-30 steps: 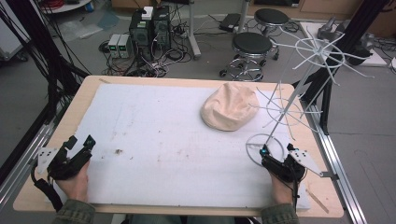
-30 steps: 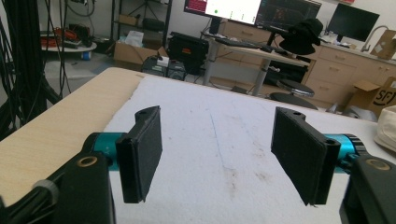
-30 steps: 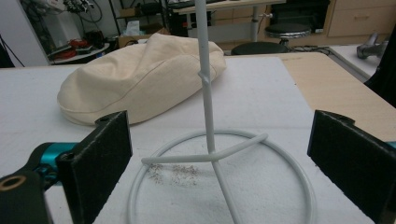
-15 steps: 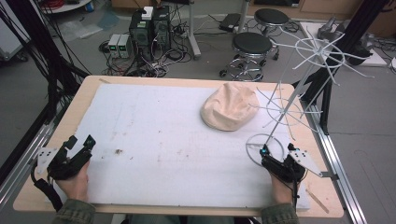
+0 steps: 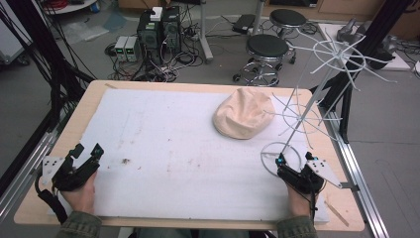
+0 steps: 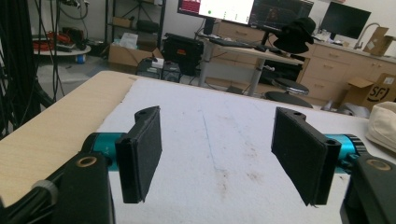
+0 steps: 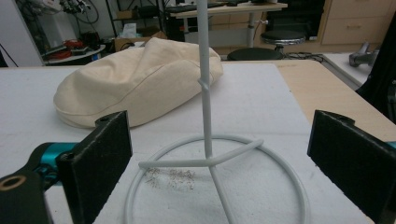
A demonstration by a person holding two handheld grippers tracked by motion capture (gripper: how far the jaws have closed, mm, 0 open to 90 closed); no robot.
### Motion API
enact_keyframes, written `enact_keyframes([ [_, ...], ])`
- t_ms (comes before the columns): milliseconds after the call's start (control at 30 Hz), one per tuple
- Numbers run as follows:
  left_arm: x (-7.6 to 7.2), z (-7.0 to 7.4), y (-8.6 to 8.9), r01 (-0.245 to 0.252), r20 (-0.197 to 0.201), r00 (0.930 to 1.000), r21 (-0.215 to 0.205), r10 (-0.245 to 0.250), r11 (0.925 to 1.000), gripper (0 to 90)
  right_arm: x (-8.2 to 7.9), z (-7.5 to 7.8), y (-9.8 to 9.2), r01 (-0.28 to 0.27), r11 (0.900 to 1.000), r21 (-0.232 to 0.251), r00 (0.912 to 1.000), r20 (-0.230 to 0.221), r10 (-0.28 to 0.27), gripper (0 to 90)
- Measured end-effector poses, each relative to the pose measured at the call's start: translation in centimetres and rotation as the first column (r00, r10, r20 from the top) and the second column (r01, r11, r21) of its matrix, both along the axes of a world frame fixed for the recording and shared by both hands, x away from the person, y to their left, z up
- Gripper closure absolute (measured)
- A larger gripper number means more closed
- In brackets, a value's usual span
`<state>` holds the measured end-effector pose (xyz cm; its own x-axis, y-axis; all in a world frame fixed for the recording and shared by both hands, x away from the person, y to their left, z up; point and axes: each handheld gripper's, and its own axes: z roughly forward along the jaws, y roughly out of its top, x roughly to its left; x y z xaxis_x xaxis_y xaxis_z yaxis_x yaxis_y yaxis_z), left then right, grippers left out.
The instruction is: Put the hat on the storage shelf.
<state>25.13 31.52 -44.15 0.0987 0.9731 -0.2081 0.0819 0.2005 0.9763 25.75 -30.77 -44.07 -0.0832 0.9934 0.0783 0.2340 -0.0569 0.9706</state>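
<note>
A cream cloth cap (image 5: 243, 113) (image 7: 140, 84) lies on the white mat toward the back right. A white wire rack stand (image 5: 297, 119) rises at the right, its ring base (image 7: 215, 179) flat on the mat. My right gripper (image 5: 295, 164) rests at the front right, pointing at that ring base, its jaws open and empty just short of it (image 7: 219, 163). At the front left edge sits my left gripper (image 5: 85, 154), jaws open with nothing between them (image 6: 219, 154). The cap's edge (image 6: 384, 123) shows at the right of the left gripper view.
The white mat (image 5: 188, 148) covers most of the wooden table (image 5: 64, 134). The rack's upper wire spokes (image 5: 341, 57) spread out above the table's right edge. Stools (image 5: 267, 47) and computer boxes (image 5: 158, 29) stand on the floor behind the table.
</note>
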Motion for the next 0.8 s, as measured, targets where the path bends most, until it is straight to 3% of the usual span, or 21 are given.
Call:
enact_keyframes([
  [167,0.0,0.6,-0.2,0.021,0.015,0.9997,-0.005,-0.021,0.9998,32.8,-0.1,0.0,0.1,0.0,1.0,0.004,1.0,0.003,0.0,5.5],
  [300,0.1,1.0,-0.7,0.07,0.017,0.9974,-0.025,-0.069,0.9972,32.0,0.0,0.0,0.1,-0.008,1.0,-0.008,1.0,0.0,0.008,5.6],
  [433,0.6,1.8,-1.5,0.137,0.021,0.9904,-0.014,-0.137,0.9905,31.9,0.0,0.0,0.3,-0.018,1.0,-0.014,0.9998,0.003,0.018,5.5],
  [533,0.8,2.6,-1.9,0.174,0.035,0.9843,-0.037,-0.173,0.984,31.9,0.0,0.0,0.3,-0.024,1.0,-0.018,0.9997,0.005,0.024,5.5],
  [633,1.0,3.2,-2.5,0.196,0.054,0.9797,-0.061,-0.193,0.9787,32.5,0.0,0.0,0.5,-0.033,0.999,-0.014,0.9995,0.0,0.033,5.6],
  [800,1.9,4.1,-3.5,0.228,0.049,0.9728,-0.041,-0.226,0.9727,32.7,0.0,0.0,0.6,-0.038,0.999,-0.011,0.9993,0.004,0.038,5.5],
])
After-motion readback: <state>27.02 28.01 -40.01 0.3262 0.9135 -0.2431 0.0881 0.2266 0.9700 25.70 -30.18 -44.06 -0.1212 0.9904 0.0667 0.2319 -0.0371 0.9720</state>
